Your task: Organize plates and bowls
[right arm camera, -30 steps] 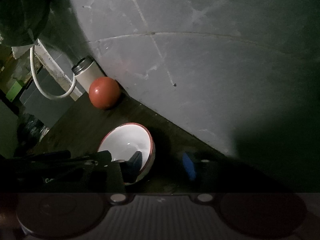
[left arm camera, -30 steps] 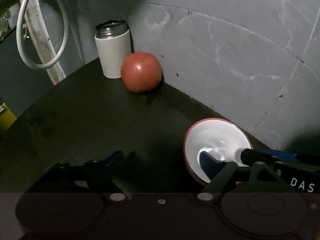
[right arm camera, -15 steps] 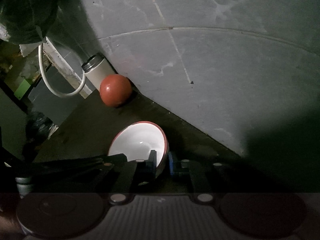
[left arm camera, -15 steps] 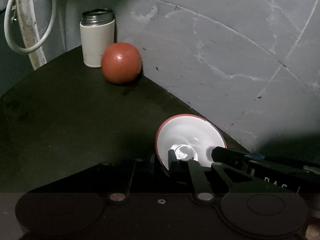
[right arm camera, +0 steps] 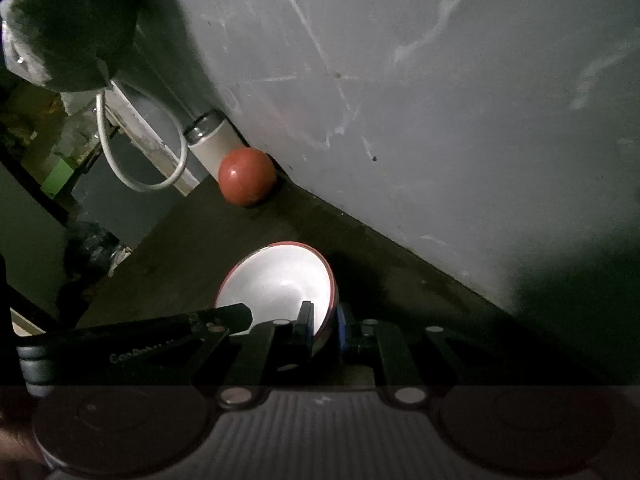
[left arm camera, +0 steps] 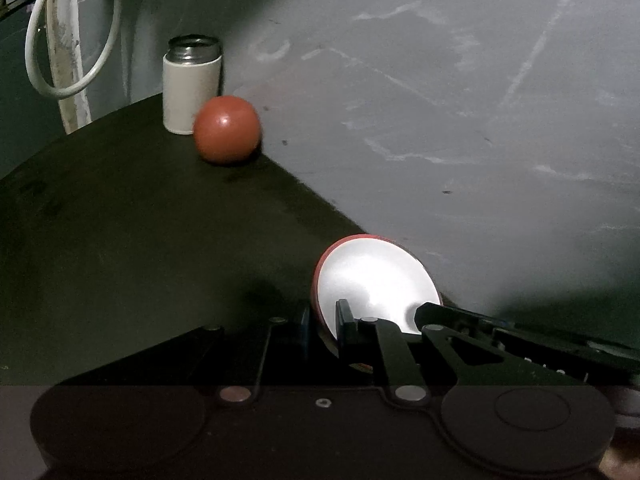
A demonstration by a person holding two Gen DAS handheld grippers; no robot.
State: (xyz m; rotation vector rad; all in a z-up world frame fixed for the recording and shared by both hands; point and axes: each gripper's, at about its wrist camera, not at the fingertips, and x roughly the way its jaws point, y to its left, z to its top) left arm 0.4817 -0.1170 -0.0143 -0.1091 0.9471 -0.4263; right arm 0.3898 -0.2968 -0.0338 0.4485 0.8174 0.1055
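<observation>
Right wrist view: the white ceramic bowl with a red rim (right arm camera: 280, 284) is pinched at lower centre by both the right hand-held gripper (right arm camera: 322, 326) and left hand-held gripper (left arm camera: 322, 320), tilted over the dark tabletop (left arm camera: 120, 240). Nothing looks stacked yet, so it's probably early days.

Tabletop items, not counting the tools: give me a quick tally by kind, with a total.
Bowls, white inside with a red rim: 1, the bowl, gripped at its rim by both tools.
Red round objects: 1, the red ball-shaped thing by the wall.
Canisters: 1, the white canister with a metal top, behind it.
Total: 3
</observation>
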